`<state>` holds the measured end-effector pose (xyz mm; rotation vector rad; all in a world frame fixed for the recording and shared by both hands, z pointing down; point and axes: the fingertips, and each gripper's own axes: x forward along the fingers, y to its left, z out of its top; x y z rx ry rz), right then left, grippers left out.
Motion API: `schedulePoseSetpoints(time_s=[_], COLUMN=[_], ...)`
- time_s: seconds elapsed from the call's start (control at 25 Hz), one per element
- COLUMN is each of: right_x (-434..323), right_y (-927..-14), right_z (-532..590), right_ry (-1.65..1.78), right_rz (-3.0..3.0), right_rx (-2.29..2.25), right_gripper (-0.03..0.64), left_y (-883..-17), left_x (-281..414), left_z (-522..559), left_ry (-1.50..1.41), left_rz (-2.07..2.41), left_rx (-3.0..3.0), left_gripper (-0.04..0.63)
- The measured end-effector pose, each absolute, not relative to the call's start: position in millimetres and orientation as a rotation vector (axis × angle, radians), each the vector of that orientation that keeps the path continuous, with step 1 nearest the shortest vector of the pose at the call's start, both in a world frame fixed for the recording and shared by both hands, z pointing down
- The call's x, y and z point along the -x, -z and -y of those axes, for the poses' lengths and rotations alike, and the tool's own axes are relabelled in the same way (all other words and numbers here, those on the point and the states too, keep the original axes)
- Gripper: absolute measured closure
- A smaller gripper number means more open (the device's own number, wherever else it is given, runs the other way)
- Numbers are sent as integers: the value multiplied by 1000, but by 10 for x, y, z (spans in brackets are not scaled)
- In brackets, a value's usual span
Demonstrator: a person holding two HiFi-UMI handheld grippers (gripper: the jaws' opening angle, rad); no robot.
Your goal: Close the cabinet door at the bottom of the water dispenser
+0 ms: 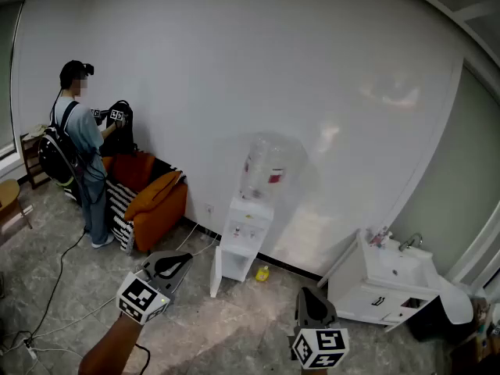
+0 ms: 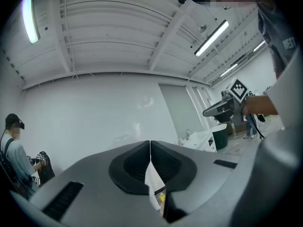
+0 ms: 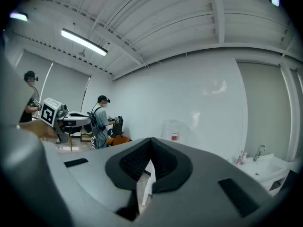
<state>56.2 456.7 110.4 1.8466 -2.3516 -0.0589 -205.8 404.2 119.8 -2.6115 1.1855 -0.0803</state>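
Note:
The white water dispenser (image 1: 248, 226) stands against the wall, a clear bottle (image 1: 262, 165) on top. Its bottom cabinet door (image 1: 216, 269) hangs open, swung out to the left. My left gripper (image 1: 180, 259) is low in the head view, short of the door, jaws together and empty. My right gripper (image 1: 311, 295) hovers to the right of the dispenser, also shut with nothing held. In the left gripper view the jaws (image 2: 150, 149) meet, with a sliver of the white door (image 2: 152, 187) below them. In the right gripper view the jaws (image 3: 151, 146) touch, and the bottle (image 3: 172, 128) shows beyond.
A small yellow object (image 1: 262, 273) lies on the floor by the dispenser's base. A white sink cabinet (image 1: 389, 281) stands to the right. At the left are an orange-draped seat (image 1: 156, 203), a person (image 1: 81, 153) facing away, and cables (image 1: 55, 287) on the tiled floor.

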Motion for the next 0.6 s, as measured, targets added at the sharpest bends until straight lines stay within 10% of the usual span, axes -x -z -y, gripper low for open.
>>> schedulePoseSetpoints(time_s=[0.6], right_x=[-413], right_y=[-1112], right_z=[-4466], right_ry=[63], right_rz=[2357], right_rx=[-1866], right_gripper=[591], left_y=[-1203], left_x=[2163], left_z=[-3918], left_ry=[65], left_rz=[-1160], left_rx=[2617], left_gripper=[575])
